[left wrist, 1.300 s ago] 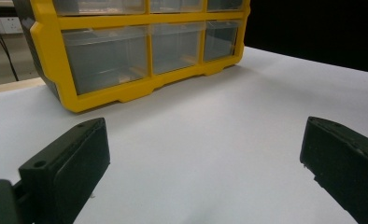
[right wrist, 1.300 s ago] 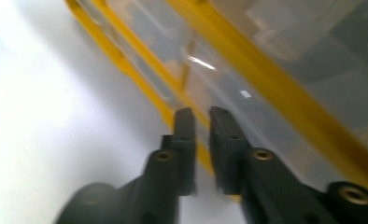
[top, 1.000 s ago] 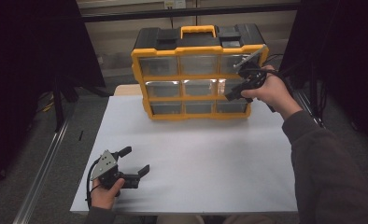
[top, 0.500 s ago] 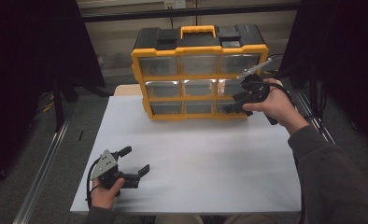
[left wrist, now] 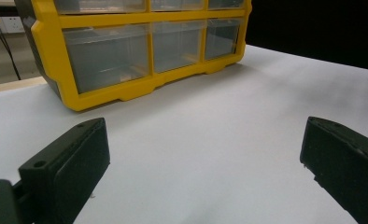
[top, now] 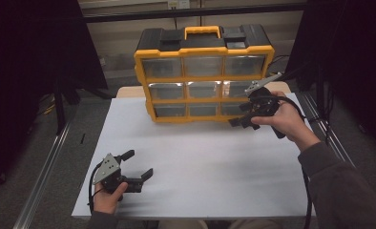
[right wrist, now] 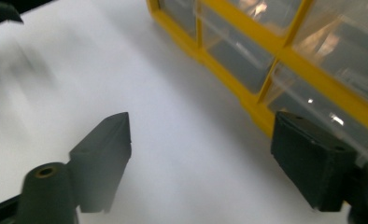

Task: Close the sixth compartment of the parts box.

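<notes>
Item: yellow-framed plastic organiser cabinet (top: 203, 76) with a black top, a yellow carry handle and nine clear drawers in three rows, standing upright at the twelve o'clock edge of the white rectangular table sheet (top: 200, 162). Right gripper (top: 243, 119), held in the person's right hand (top: 284, 119), sits just beside the cabinet's lower right corner, at about two o'clock on the sheet; its jaws have just been opening and stand wide, nothing between them, and in the right gripper view one jaw hangs close to the bottom-row clear drawer (right wrist: 313, 105) without a visible touch. Left gripper (top: 136, 167), in the left hand (top: 107, 198), rests low over the sheet at seven o'clock, well apart from the cabinet, jaws spread and empty. Step in hand, as judged: bringing the right gripper to a lower right drawer front to pull it out. To do it well, square the jaws to the drawer's lip rather than the yellow frame bar, close only once a pad sits either side, then draw straight outward; the idle left gripper could steady the cabinet against sliding. Surroundings: black cable (top: 303, 191) trailing from the right gripper; dark curtains and a metal rail at nine o'clock. Nothing lies on the sheet between gripper and drawer.
</notes>
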Demonstrator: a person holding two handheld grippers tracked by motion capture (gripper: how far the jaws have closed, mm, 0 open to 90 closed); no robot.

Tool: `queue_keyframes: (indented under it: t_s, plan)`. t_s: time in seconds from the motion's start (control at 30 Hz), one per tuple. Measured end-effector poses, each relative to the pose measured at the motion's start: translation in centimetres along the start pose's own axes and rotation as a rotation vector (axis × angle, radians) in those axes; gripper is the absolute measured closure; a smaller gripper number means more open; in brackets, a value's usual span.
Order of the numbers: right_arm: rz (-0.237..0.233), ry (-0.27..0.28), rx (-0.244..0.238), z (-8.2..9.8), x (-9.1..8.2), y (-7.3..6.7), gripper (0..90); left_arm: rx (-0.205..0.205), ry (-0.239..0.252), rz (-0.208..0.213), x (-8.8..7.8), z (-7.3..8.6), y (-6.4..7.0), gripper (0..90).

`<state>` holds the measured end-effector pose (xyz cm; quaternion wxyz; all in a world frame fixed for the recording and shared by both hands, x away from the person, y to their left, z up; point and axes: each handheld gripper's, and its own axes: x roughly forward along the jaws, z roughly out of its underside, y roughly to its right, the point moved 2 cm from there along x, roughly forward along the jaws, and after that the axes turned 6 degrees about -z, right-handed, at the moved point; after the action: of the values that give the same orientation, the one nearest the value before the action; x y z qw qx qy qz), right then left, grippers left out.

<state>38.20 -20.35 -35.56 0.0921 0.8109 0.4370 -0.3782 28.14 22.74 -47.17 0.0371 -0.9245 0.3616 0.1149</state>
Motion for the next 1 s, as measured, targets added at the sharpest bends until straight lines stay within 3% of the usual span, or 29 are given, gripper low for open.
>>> queue_keyframes:
  t_s: [0.03, 0.07, 0.1, 0.33, 0.57, 0.8, 1.0]
  plan:
    - [-0.001, -0.011, -0.003, 0.1, 0.1, -0.1, 17.7, 0.019, -0.011, 0.001, -0.1, 0.0, -0.1, 1.5]
    - [0.005, -0.021, -0.003, 0.3, 0.1, -0.1, 17.5, 0.012, -0.010, 0.003, 0.0, 0.0, 0.0, 1.5]
    - [0.003, -0.007, -0.006, 0.4, 0.2, -0.2, 17.5, 0.026, -0.015, -0.002, 0.0, 0.0, -0.1, 1.5]
    - [-0.018, 0.056, 0.009, 1.5, 0.3, -0.3, 14.9, 0.016, -0.013, 0.006, 0.0, 0.1, 0.0, 1.5]
    - [-0.063, 0.120, -0.030, 2.2, 0.1, -0.8, 10.9, 0.023, -0.012, 0.006, 0.0, 0.0, 0.0, 1.5]
    - [-0.043, 0.165, -0.016, 3.2, -0.5, -0.8, 10.9, 0.044, -0.021, 0.012, -0.1, 0.0, -0.2, 1.5]
    - [-0.046, 0.192, -0.012, 4.2, -0.6, -0.7, 10.9, 0.028, -0.011, 0.007, 0.0, 0.0, 0.0, 1.5]
